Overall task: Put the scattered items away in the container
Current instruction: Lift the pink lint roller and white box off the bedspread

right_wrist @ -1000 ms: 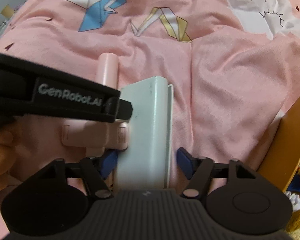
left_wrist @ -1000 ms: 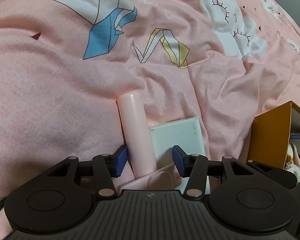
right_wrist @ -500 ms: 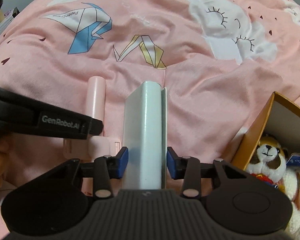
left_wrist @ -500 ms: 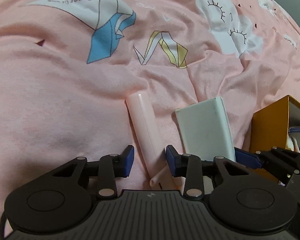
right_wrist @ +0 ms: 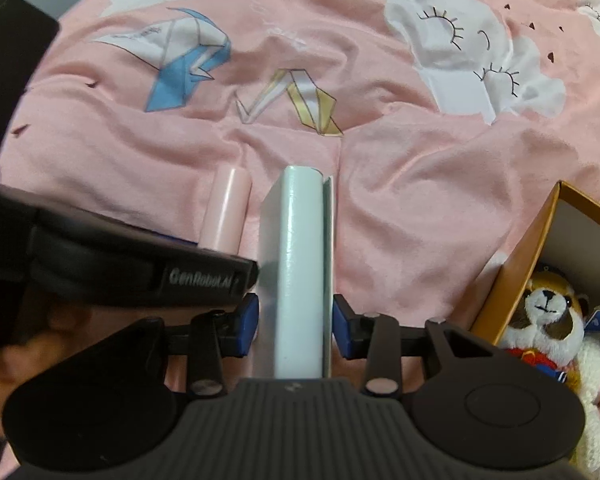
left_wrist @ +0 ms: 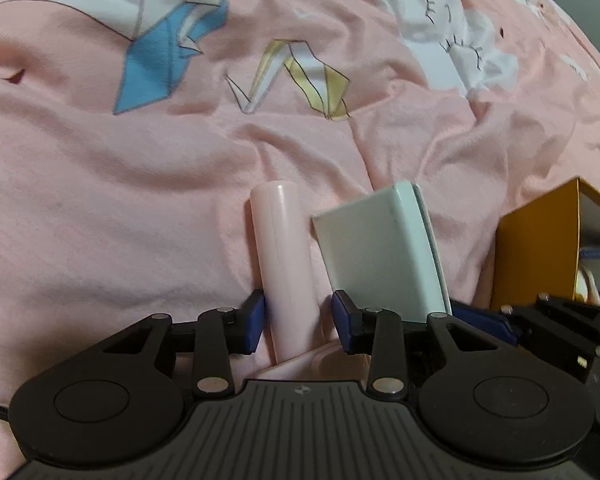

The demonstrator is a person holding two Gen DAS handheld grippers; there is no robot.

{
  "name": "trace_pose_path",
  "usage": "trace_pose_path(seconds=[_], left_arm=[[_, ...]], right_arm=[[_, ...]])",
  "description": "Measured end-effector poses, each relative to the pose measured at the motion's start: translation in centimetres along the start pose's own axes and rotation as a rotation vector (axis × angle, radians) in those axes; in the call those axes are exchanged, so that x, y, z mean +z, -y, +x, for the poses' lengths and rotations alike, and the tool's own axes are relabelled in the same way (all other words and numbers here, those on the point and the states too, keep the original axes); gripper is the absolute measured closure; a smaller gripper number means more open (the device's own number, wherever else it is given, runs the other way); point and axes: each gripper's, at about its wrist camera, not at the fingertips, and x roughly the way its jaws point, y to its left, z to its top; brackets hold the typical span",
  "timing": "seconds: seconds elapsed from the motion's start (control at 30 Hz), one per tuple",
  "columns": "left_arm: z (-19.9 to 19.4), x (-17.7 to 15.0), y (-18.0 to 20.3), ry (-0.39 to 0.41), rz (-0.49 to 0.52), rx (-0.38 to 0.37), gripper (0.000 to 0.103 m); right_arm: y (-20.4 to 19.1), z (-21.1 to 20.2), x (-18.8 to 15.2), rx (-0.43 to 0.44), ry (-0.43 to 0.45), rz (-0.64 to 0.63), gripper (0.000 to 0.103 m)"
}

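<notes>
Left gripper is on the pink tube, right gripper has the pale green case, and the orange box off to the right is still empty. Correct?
Not quite: the orange box is not empty. The right wrist view shows a plush toy inside it. The rest holds: the left gripper is on the pink tube, and the right gripper has the pale green case.

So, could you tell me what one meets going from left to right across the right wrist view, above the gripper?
Left gripper → pink tube → pale green case → orange box → plush toy.
</notes>
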Motion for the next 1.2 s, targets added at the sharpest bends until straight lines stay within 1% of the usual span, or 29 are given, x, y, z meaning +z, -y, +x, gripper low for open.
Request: trace_pose_path(seconds=[0.07, 0.17, 0.2, 0.27, 0.37, 0.43, 0.53, 0.63, 0.8, 0.9, 1.03, 1.2], left_arm=[[0.2, 0.1, 0.1, -0.004, 0.001, 0.01, 0.063], [0.6, 0.1, 0.1, -0.003, 0.007, 0.022, 0.063], [0.5, 0.1, 0.1, 0.001, 0.01, 0.024, 0.063], [0.3, -0.2, 0.0, 0.014, 0.01, 0.034, 0.069], [-0.2, -0.5, -0.1, 0.031, 0.004, 0.025, 0.07], [-0.7, -0.8, -0.2, 0.048, 0.002, 0.023, 0.07], [-1.5, -1.2, -0.3, 0.077, -0.013, 0.022, 0.07], [-2.4, -1.9, -0.3, 0.113, -0.022, 0.017, 0.071], [-4.1, -2.8, -0.3, 0.178, -0.01, 0.006, 0.071], [-5.0, -3.3, -0.4, 0.212, -0.004, -0.016, 0.071], [-5.7, -3.5, 0.0, 0.253, 0.0, -0.029, 0.071], [-6.9, -4.2, 0.8, 0.302, 0.04, -0.035, 0.072]], right_arm=[[-0.2, 0.6, 0.0, 0.0, -0.005, 0.001, 0.061], [-0.1, 1.0, -0.1, 0.008, -0.005, 0.018, 0.066], [-0.2, 0.8, -0.1, 0.009, -0.002, 0.023, 0.066], [-0.2, 0.3, -0.3, 0.009, 0.008, 0.022, 0.069], [-0.6, -0.6, -0.4, 0.01, 0.031, 0.013, 0.071], [-0.8, -1.2, -0.6, -0.008, 0.05, 0.003, 0.071], [-0.9, -2.2, -0.8, -0.04, 0.081, -0.006, 0.071], [-0.7, -3.2, -0.8, -0.048, 0.114, 0.001, 0.071], [-1.2, -4.8, -1.3, -0.08, 0.158, -0.03, 0.071], [-1.4, -5.8, -1.7, -0.103, 0.189, -0.046, 0.071], [-1.3, -7.4, -2.4, -0.111, 0.226, -0.04, 0.071], [-1.4, -9.5, -3.1, -0.114, 0.282, -0.035, 0.071]])
